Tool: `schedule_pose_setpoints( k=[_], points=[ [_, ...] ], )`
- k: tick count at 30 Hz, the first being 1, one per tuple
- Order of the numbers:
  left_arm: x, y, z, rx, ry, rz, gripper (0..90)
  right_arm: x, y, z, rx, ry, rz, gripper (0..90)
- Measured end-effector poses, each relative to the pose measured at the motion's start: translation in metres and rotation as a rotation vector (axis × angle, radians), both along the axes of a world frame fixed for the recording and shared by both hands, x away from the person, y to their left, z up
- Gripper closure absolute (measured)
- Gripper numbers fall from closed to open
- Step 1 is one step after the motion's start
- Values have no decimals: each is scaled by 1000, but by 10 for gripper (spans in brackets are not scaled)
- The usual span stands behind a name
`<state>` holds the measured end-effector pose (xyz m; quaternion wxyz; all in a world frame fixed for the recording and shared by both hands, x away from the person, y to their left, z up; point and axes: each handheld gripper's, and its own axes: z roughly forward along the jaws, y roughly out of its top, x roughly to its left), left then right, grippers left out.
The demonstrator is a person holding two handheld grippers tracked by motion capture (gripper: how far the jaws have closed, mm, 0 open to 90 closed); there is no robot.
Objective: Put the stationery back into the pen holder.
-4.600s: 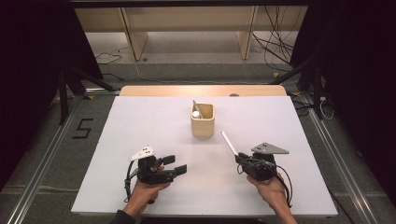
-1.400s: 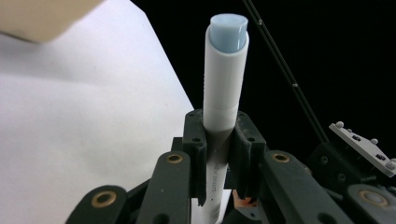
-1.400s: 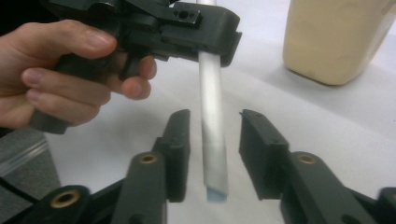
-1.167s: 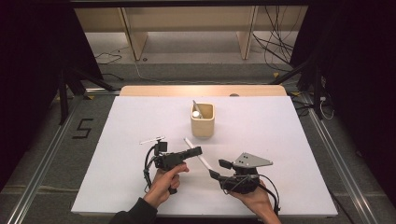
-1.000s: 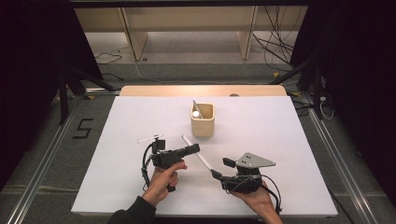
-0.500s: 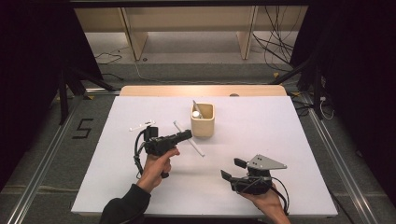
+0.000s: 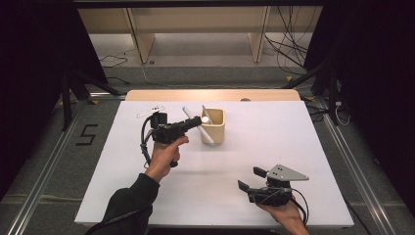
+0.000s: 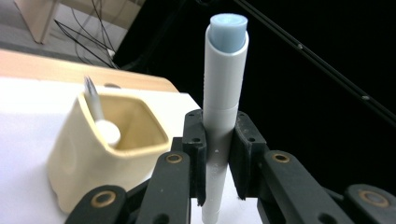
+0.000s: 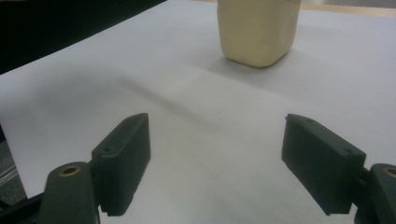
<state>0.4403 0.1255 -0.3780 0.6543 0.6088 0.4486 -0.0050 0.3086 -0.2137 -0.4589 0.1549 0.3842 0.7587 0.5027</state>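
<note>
High view shows a white table [image 7: 313, 147] with a pale wooden strip along its far edge, set on a grey floor with metal rails, cables and wooden furniture legs beyond, and darkness at both sides.

A slim white marker [image 8: 223, 116] with a pale blue-grey end cap is clamped crosswise between the jaws of the left gripper [image 7: 195, 121]; in the left gripper view it stands upright between the pads, its cap well above them. Just beside those jaws, to their left in that view, sits a cream, squarish holder cup [image 8: 107, 149] with another white pen [image 8: 99, 116] leaning inside. In the high view the marker's lower end overlaps the cup's near wall.

The right gripper [image 7: 255, 178] hovers low over bare table, well apart from the cup, its jaws spread wide with nothing between them; they have just been opening.

Compared with a second ago, the left gripper has carried the marker up and away from the right gripper, to the cup.
</note>
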Motion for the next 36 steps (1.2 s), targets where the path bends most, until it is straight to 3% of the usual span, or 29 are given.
schedule_pose_setpoints(
  k=[4,12,15,26,36],
  points=[
    [10,0,9,15,-19,30,776,-1,-3,0,6,-4,-2,240],
    [30,-7,15,12,-11,77,776,-3,-5,-2,7,-3,-6,245],
    [36,-11,17,40,-22,90,776,-3,-5,-2,6,-3,-5,245],
    [53,-23,18,109,-36,137,775,-5,-7,-1,27,-14,-1,242],
    [63,-33,13,133,-35,151,776,-6,-7,-1,27,-13,5,241]
  ],
)
